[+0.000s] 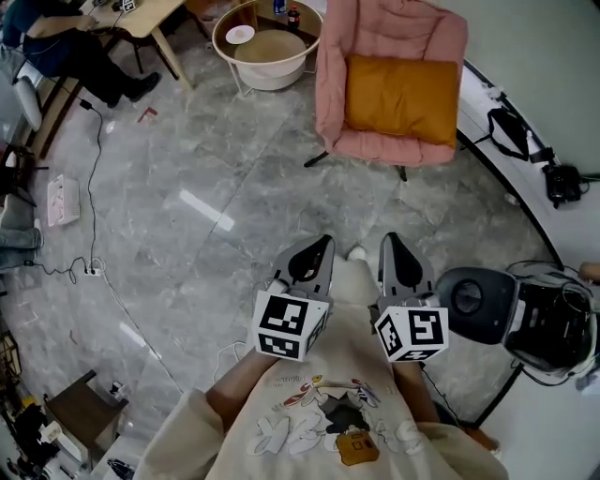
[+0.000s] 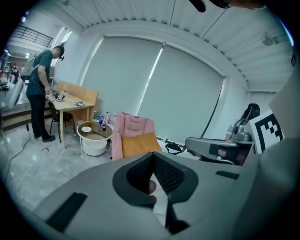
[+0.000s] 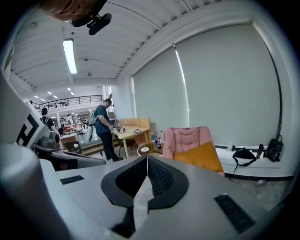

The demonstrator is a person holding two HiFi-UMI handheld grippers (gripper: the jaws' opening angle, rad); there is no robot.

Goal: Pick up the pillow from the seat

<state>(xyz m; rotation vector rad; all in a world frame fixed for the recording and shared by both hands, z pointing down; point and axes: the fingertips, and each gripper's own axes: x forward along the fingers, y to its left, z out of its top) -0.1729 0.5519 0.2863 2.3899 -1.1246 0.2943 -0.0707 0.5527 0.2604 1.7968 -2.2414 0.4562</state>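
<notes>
Orange pillow (image 1: 401, 97) sits on the seat of the pink armchair (image 1: 389, 26), against its backrest, upper right of the head view. Left gripper (image 1: 319, 251) and right gripper (image 1: 392, 249) are both clenched with nothing between the jaws. They are side by side at lower centre, over the grey marble floor (image 1: 187, 187), well apart from the armchair. Round white side table (image 1: 225, 52) is just left of the armchair, top centre. Person (image 1: 66, 52) stands at a wooden tabletop (image 1: 150, 14), upper left corner.

Person (image 1: 66, 52) at desk (image 1: 150, 17), half beyond the head view's top-left edge.
</notes>
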